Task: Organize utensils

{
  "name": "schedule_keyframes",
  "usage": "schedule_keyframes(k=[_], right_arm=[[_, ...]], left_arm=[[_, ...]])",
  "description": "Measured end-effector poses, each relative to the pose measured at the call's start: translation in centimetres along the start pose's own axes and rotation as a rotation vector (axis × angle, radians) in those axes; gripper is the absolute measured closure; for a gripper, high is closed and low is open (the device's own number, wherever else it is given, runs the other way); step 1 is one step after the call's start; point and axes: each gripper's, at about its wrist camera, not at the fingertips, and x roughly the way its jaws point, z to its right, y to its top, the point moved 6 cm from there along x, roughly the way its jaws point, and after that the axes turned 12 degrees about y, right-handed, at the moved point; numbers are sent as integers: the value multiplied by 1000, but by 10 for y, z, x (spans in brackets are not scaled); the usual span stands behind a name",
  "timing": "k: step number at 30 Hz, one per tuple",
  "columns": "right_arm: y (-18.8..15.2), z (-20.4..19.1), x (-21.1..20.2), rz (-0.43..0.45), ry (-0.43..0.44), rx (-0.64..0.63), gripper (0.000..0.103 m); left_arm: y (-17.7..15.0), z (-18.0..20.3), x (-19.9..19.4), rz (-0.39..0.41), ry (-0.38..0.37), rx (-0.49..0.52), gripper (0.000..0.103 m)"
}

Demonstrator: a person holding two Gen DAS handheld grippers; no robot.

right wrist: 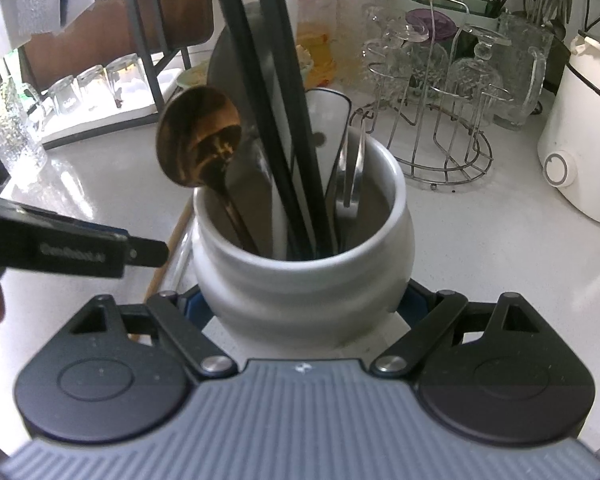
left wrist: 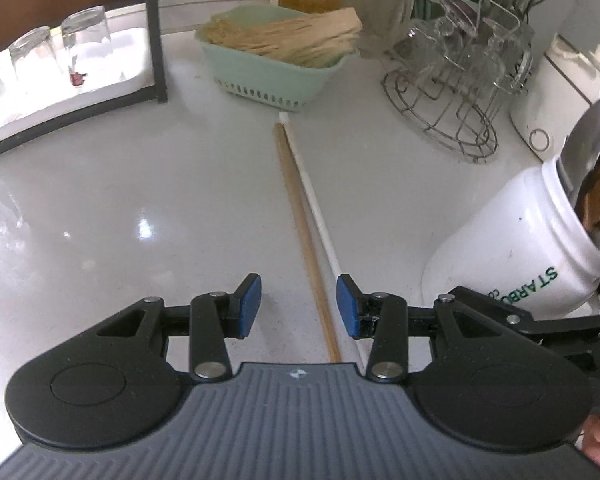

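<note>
Two long chopsticks lie side by side on the white counter, one wooden point(left wrist: 300, 216) and one white point(left wrist: 314, 200). My left gripper point(left wrist: 298, 294) hangs low over their near ends, open, its blue pads point(left wrist: 249, 300) either side of them without touching. A white ceramic utensil jar point(left wrist: 512, 248) stands to its right. My right gripper point(right wrist: 303, 304) is shut on that jar point(right wrist: 300, 276), a pad on each side of its belly. The jar holds a wooden spoon point(right wrist: 198, 136), black handles point(right wrist: 276, 100), a white spatula point(right wrist: 326, 120) and metal tongs point(right wrist: 352, 176). The left gripper's body point(right wrist: 60, 248) shows beside the jar.
A mint basket of bamboo sticks point(left wrist: 276, 68) sits beyond the chopsticks' far ends. A wire rack of glassware point(left wrist: 456, 92) point(right wrist: 428, 120) stands at the back right. Upturned glasses on a tray point(left wrist: 40, 56) are at the left. A white appliance point(right wrist: 584, 148) is at the far right.
</note>
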Motion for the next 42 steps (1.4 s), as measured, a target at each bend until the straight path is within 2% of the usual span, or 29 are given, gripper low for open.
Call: schedule_keyframes(k=[9, 11, 16, 25, 42], right_arm=[[-1, 0, 0, 7, -3, 5, 11], [-1, 0, 1, 7, -3, 6, 11], [1, 0, 1, -3, -7, 13, 11], [1, -1, 2, -2, -22, 19, 12], [-9, -14, -5, 4, -38, 32, 11]], left_arm=[[-2, 5, 2, 45, 42, 81, 63], [-4, 7, 0, 52, 30, 102, 76], [-8, 7, -3, 28, 34, 125, 95], [-20, -15, -14, 2, 52, 73, 97], [-63, -54, -46, -92, -20, -38, 97]])
